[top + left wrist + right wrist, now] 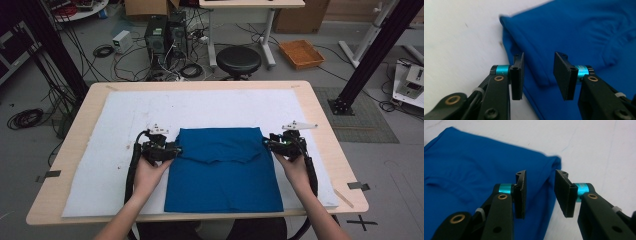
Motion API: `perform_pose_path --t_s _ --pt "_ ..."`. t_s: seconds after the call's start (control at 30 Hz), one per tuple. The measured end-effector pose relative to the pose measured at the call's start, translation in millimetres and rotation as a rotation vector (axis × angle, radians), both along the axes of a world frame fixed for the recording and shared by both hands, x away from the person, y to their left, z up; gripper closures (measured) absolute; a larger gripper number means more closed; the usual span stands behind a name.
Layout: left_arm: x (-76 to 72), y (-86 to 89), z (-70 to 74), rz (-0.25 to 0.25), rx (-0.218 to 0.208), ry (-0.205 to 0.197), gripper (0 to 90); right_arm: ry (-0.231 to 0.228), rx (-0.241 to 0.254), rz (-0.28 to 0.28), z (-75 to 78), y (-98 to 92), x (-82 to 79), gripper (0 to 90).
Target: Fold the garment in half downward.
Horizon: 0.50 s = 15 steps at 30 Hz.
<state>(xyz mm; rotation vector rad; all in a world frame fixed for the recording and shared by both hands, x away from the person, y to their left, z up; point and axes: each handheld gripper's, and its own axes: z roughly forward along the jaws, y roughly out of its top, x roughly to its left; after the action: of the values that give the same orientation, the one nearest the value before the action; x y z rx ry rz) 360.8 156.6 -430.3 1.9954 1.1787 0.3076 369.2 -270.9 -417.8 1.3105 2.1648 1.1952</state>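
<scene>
**Observer:** High view first: where's the garment, and where are you?

**Operator:** The folded blue T-shirt (pixel 223 170) lies on the white mat (pixel 100 150) on the counter (pixel 320 125), its upper part turned down so the collar shows mid-panel. My left gripper (pixel 167 150) sits at the shirt's upper-left corner, my right gripper (pixel 272 143) at its upper-right corner.

**Observer:** Gripping anything?

**Operator:** No. Both pairs of jaws are spread, with a clear gap. In the left gripper view, my left gripper (pixel 537 75) hangs over the shirt's folded edge (pixel 524 67) without pinching it; the right gripper view shows the same at the other edge (pixel 549 185).

**Observer:** What could go wrong from here?

**Operator:** I judge the fold could loosen. If I drag a jaw across the edge while backing off, the pad could catch the top layer and peel it open. If I re-grip, I might pinch only one layer, so the shirt skews. Uneven pulls between my hands would twist it on the mat.
</scene>
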Motion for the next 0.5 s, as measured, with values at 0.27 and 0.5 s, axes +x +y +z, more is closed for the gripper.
perform_pose_path --t_s 0.27,0.5 --pt "7.9 -1.2 -9.9 0.026 -0.069 0.062 69.4 0.063 0.038 0.005 -17.1 -0.3 -6.0 62.7" --pt "7.9 -3.5 -10.2 0.014 -0.064 0.061 84.0 0.073 0.054 0.011 -18.4 0.0 -6.1 62.5"
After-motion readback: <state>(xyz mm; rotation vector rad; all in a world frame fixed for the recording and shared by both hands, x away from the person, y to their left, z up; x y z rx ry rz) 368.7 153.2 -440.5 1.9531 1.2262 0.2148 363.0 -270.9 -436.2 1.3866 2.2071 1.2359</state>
